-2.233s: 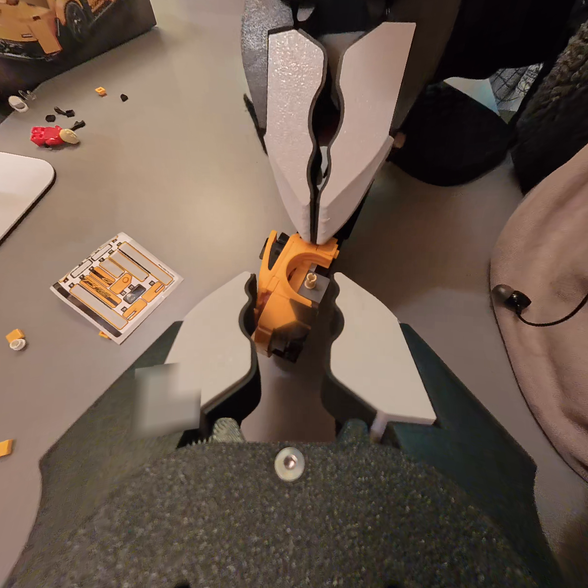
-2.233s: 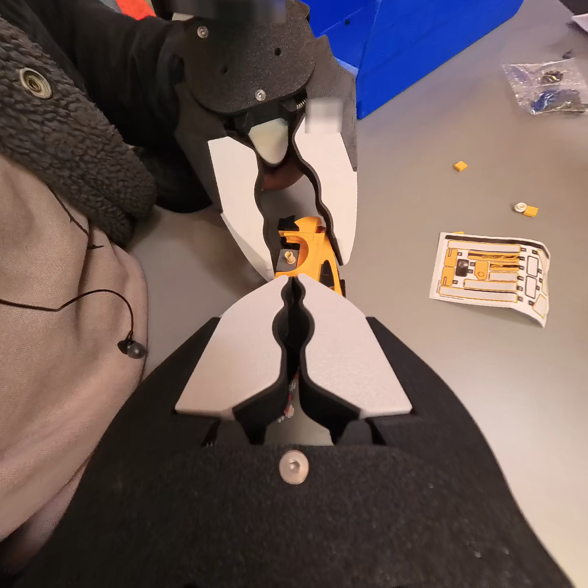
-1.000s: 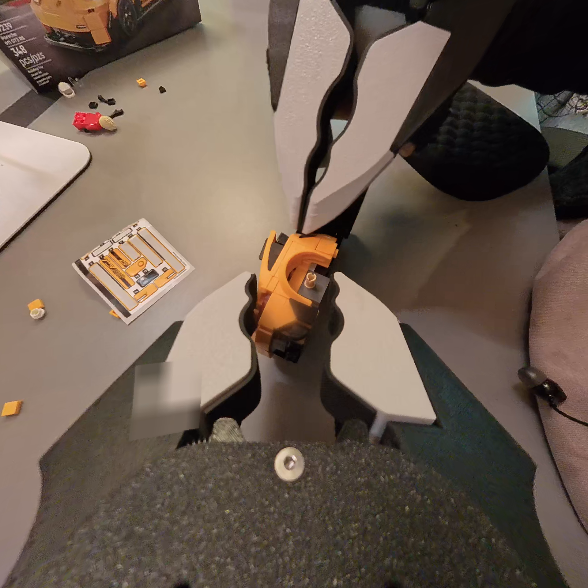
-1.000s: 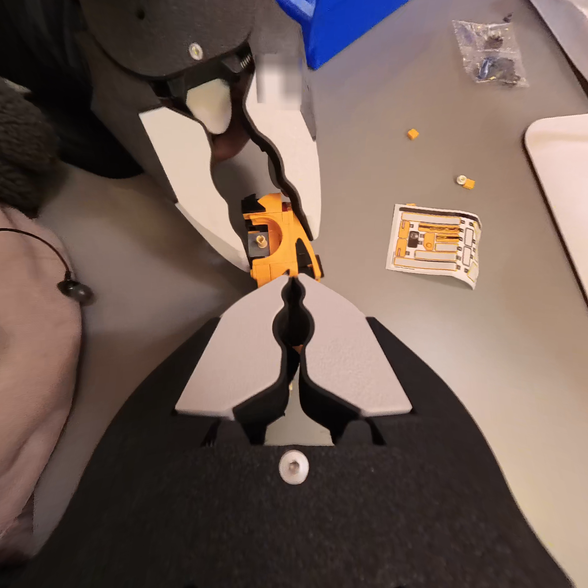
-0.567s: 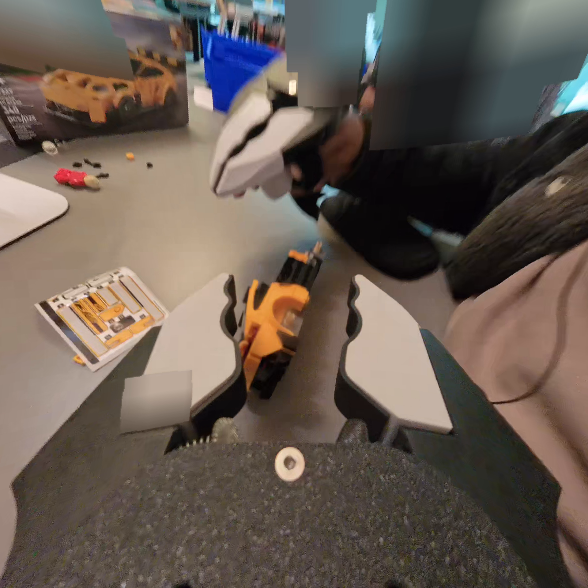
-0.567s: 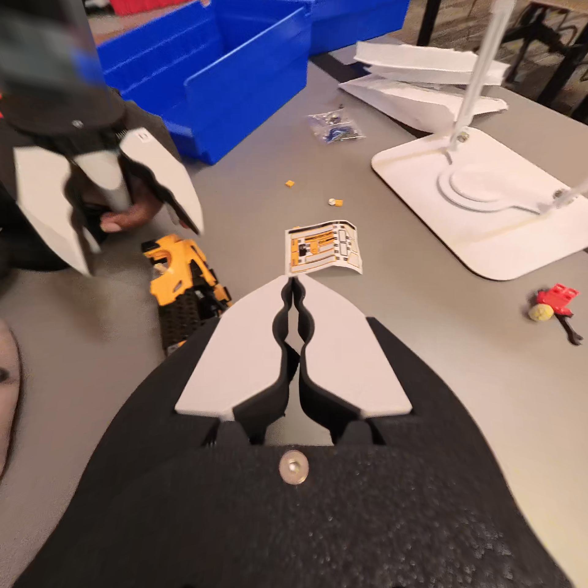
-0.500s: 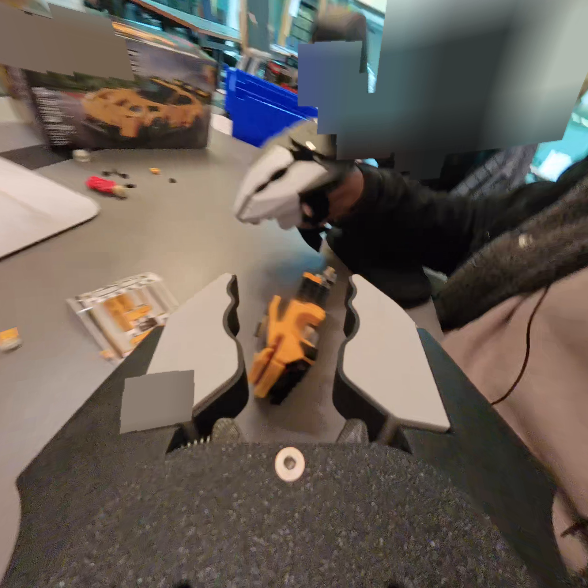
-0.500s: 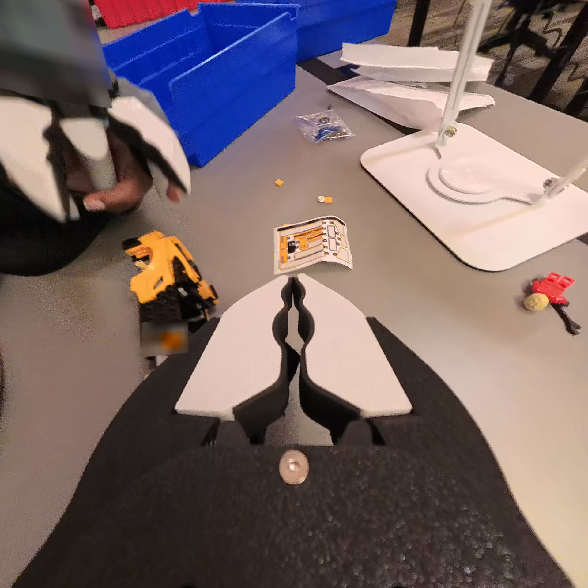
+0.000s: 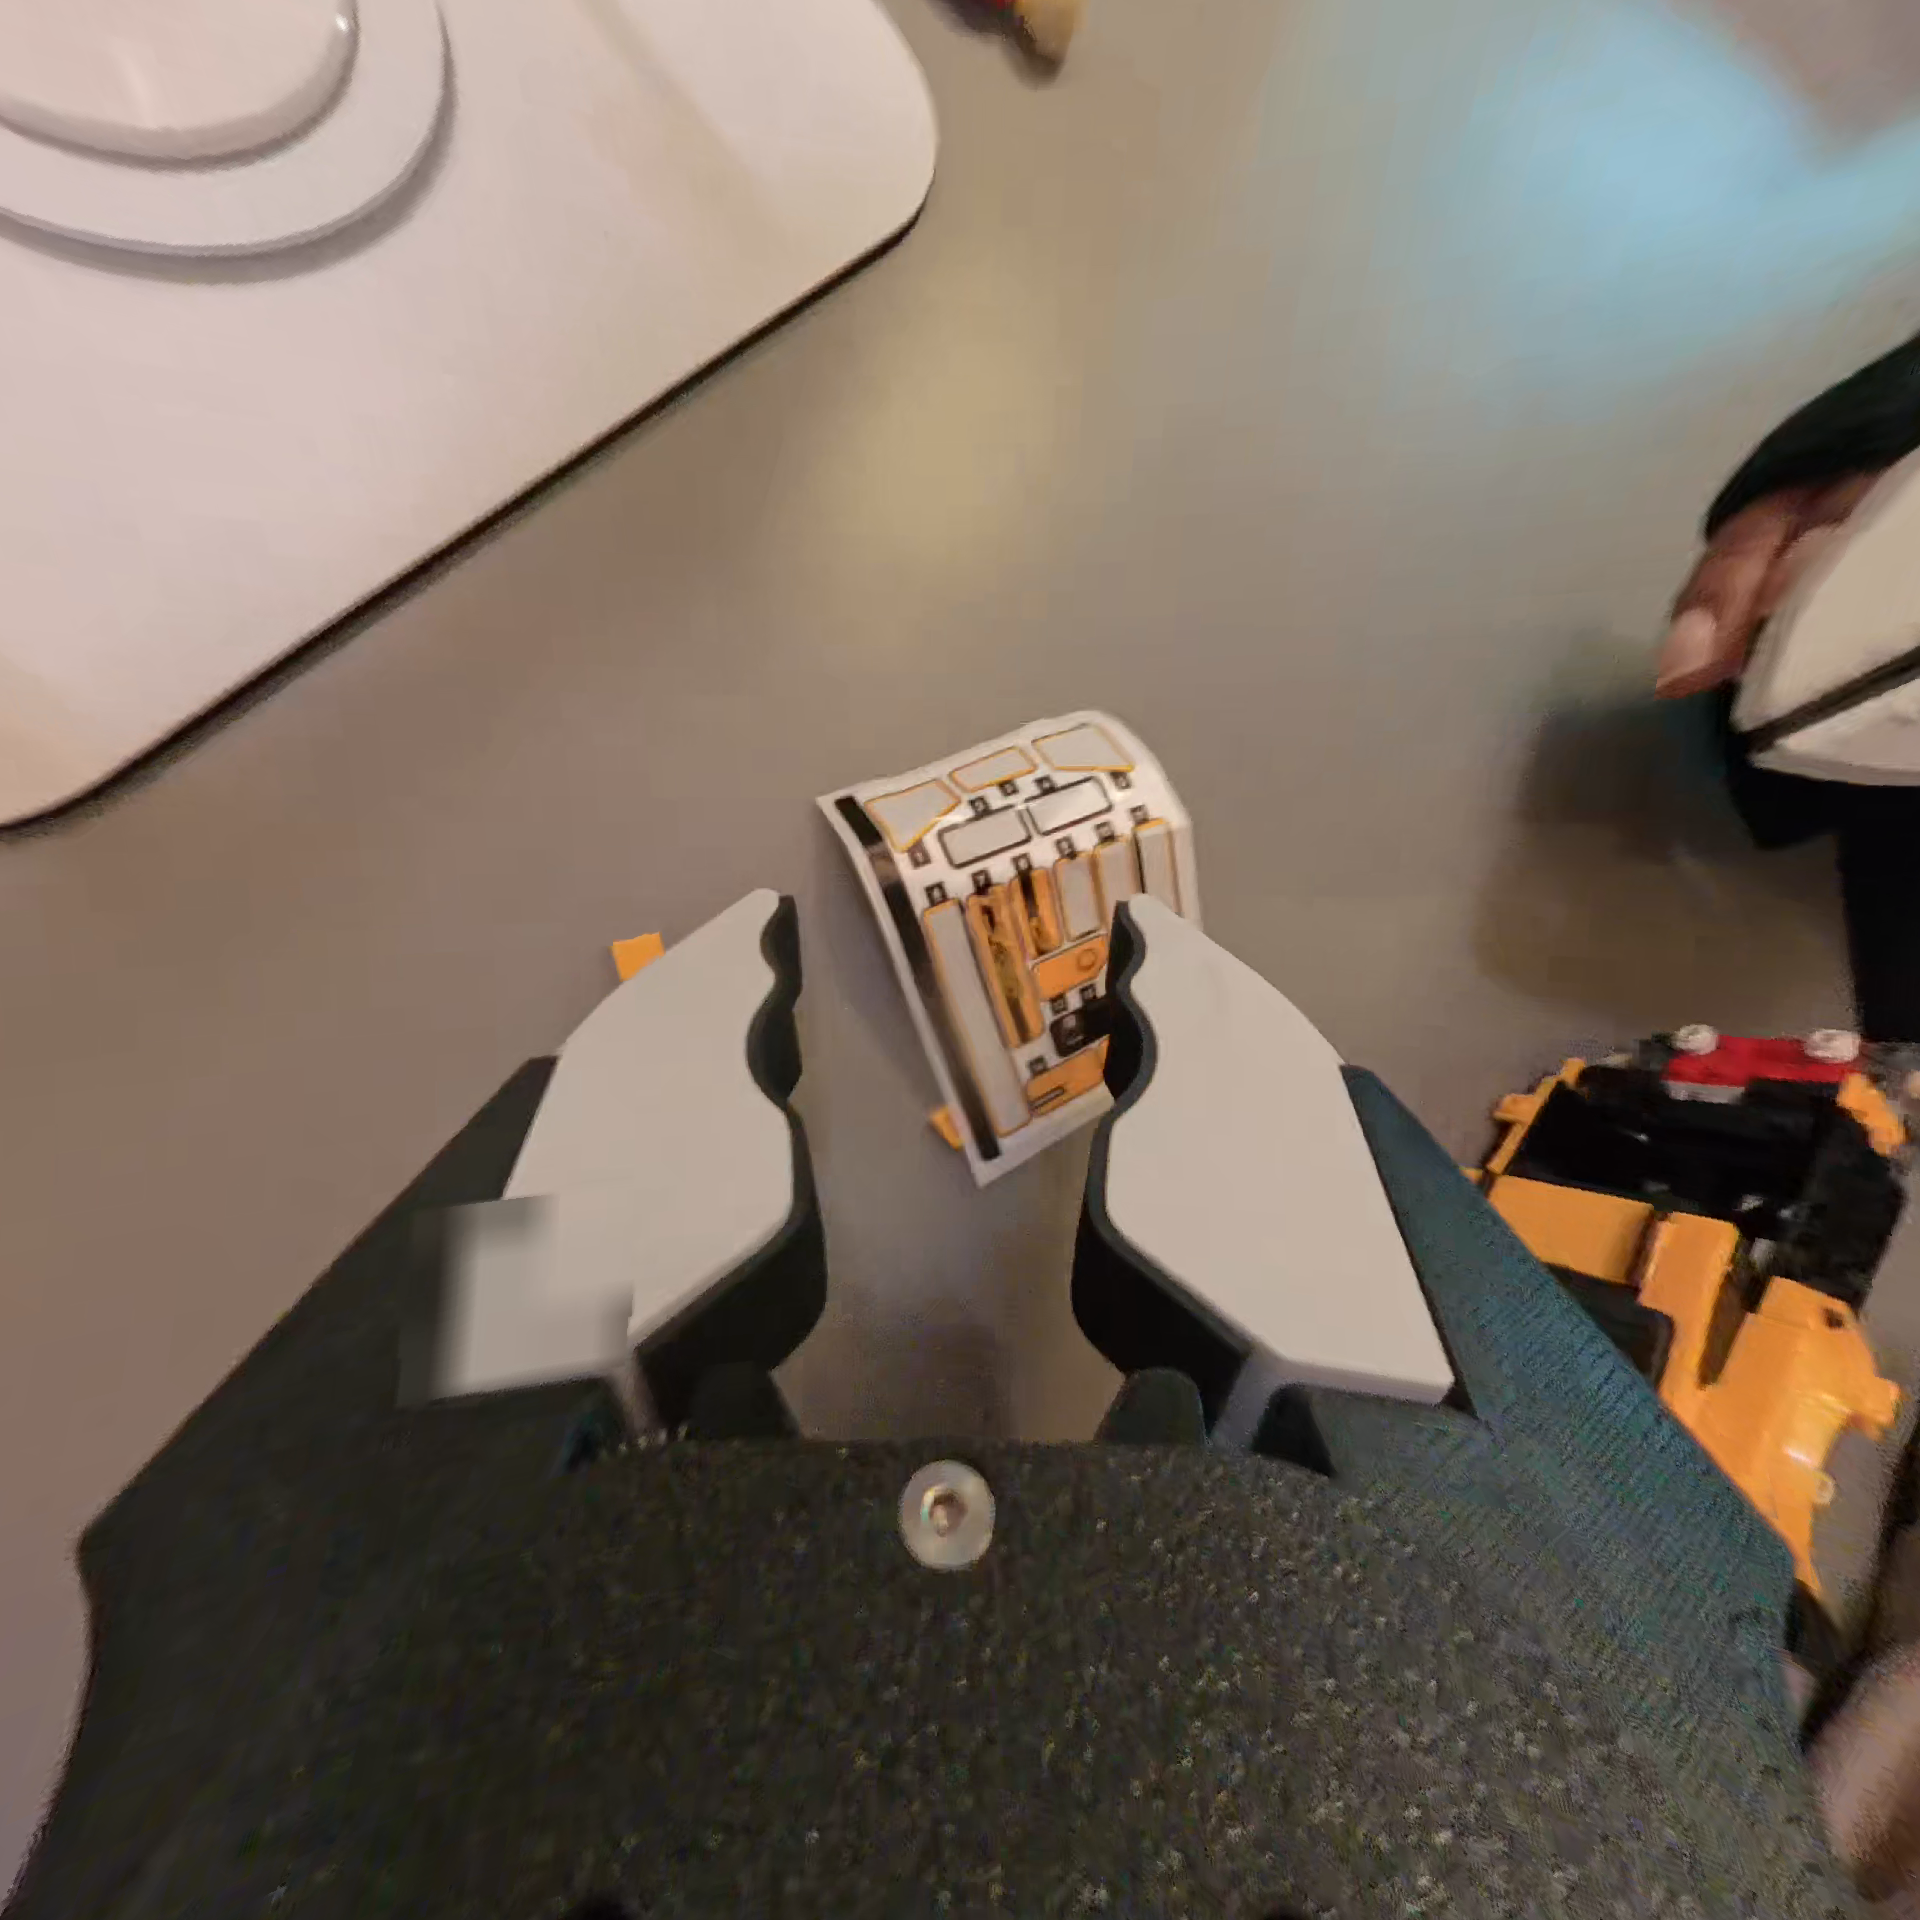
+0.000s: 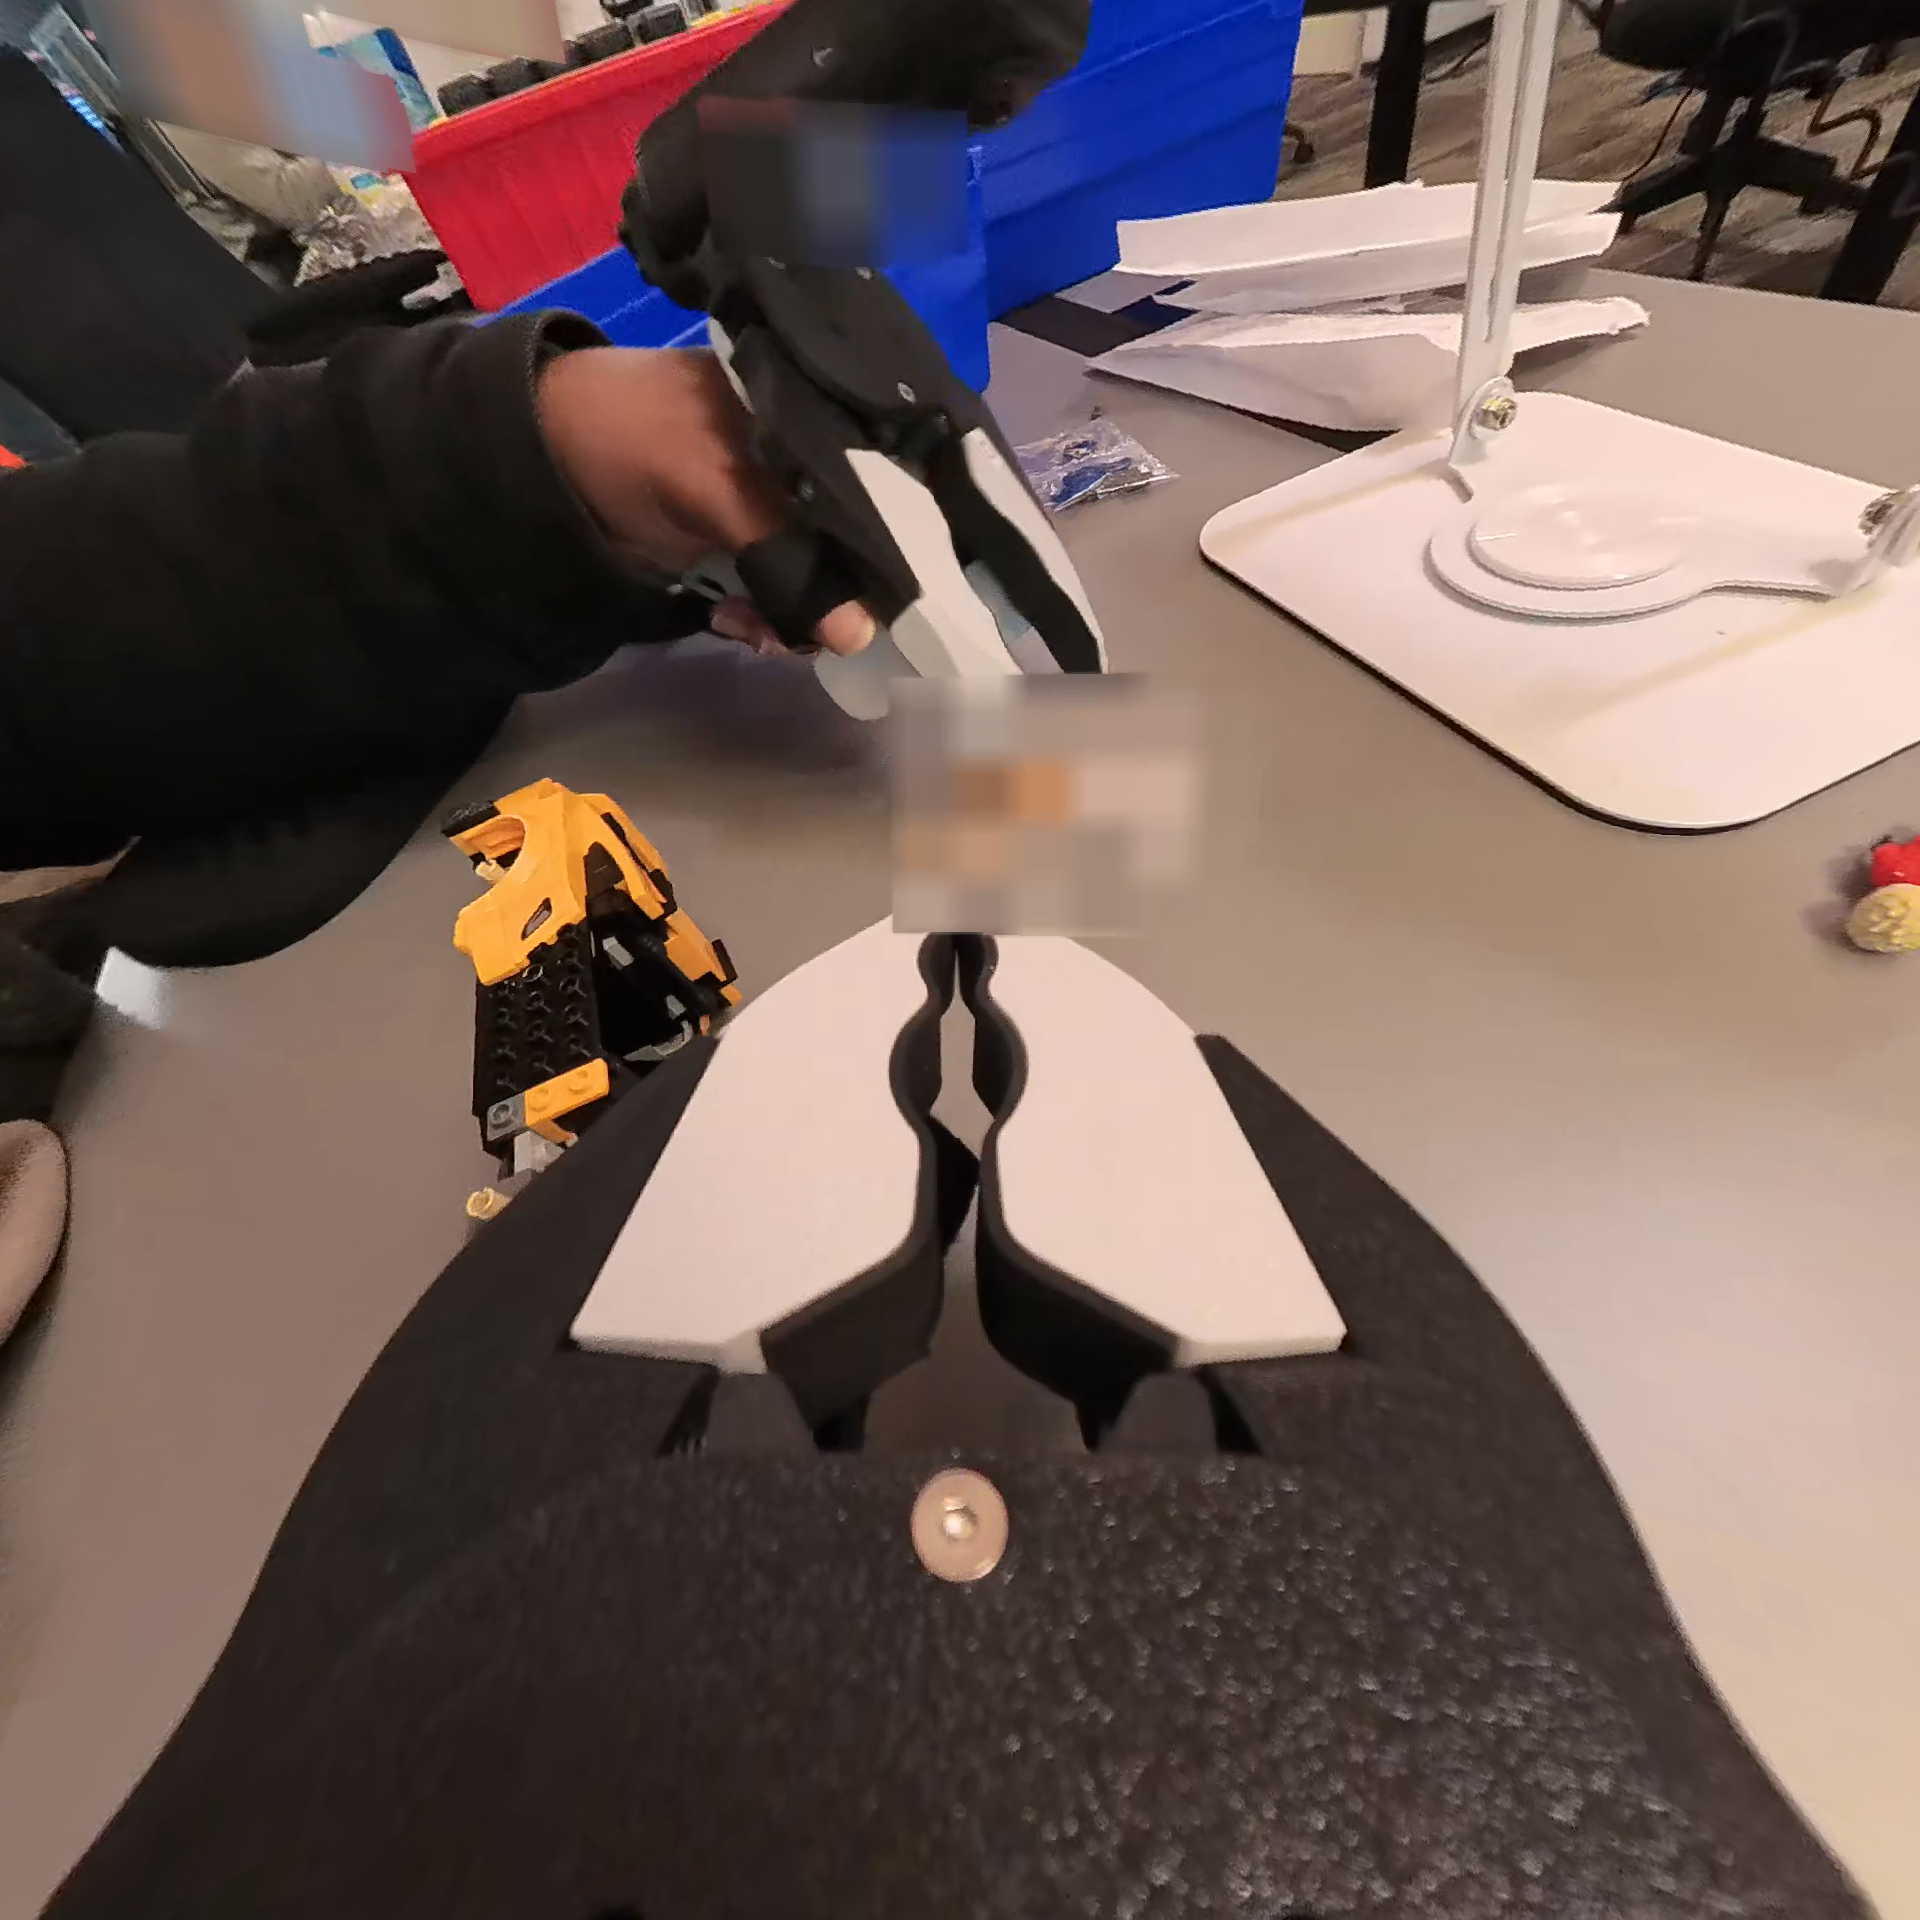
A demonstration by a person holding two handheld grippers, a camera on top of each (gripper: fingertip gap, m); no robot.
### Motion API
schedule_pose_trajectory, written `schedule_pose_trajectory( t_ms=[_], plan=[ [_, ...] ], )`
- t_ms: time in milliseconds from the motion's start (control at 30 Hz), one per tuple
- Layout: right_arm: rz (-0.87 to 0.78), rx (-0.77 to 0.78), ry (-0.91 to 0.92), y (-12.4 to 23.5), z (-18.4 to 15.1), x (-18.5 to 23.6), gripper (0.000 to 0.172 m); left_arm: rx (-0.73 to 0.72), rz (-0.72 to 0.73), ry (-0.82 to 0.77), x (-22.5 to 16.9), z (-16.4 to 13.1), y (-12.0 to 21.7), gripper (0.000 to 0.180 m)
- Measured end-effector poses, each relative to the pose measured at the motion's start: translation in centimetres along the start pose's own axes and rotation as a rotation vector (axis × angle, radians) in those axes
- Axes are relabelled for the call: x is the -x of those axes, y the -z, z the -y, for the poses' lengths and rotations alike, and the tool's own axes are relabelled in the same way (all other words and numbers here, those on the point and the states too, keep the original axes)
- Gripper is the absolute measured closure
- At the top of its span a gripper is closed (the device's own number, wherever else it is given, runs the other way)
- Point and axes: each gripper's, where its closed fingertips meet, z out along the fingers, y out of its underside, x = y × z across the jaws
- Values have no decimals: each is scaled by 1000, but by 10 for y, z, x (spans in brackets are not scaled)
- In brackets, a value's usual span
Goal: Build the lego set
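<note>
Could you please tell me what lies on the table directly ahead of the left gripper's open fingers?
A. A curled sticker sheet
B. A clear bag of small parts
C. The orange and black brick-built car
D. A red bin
A: in the left wrist view the left gripper hangs open over the grey table, with the curled sticker sheet between its fingertips, while the brick-built car lies off to the right.

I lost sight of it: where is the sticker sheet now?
In the left wrist view, the sticker sheet lies on the grey table, beyond the open left gripper, nearer its right finger.
</note>
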Motion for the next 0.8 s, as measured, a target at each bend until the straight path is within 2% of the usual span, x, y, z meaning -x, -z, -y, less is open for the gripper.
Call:
schedule_pose_trajectory(
  t_ms=[233, 300, 367, 433, 633, 767, 800],
  plan=[
    [23, 5, -16, -1, -3, 5, 172, 7, -45, 21, -6, -3, -4, 138],
    [20, 4, -18, -1, -3, 4, 172, 3, -69, 35, -7, -4, -6, 153],
    [12, 1, -18, 0, -2, 3, 172, -4, -143, 12, -16, -7, -9, 180],
    [4, -6, -19, 1, -2, 1, 172, -101, -246, 15, -31, 2, -6, 180],
    [-35, -85, 8, 8, 11, -3, 172, -413, -368, 55, -60, 38, 32, 180],
    [-45, -149, -22, 12, 20, -6, 172, -492, -423, 47, -84, 41, 42, 180],
    [-35, -166, -39, 13, 23, -6, 163, -506, -434, 36, -89, 42, 45, 180]
  ],
)
